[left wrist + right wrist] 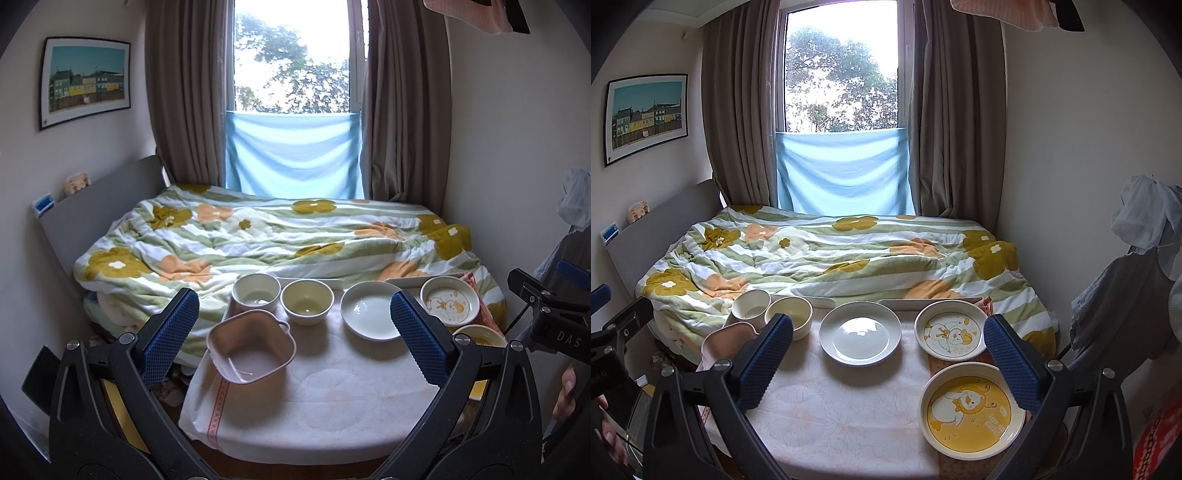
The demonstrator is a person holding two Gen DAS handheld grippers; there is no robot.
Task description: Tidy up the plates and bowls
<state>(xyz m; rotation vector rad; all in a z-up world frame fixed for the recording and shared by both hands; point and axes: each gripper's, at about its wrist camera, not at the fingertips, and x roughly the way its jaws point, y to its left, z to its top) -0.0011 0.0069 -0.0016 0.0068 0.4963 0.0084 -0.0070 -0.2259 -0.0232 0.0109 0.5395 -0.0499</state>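
Daylit window (291,59) w/ brown curtains (184,92) behind floral bed (258,236).

Right fingers (1012,360) overlap yellow plate (971,410)

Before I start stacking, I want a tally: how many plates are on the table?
3. A plain white plate sits mid-table; a white duck plate is to its right at the back; a yellow duck plate lies nearest, front right. None looks hidden.

Black-framed tongs (295,332), blue textured pads (170,332), silver screws.
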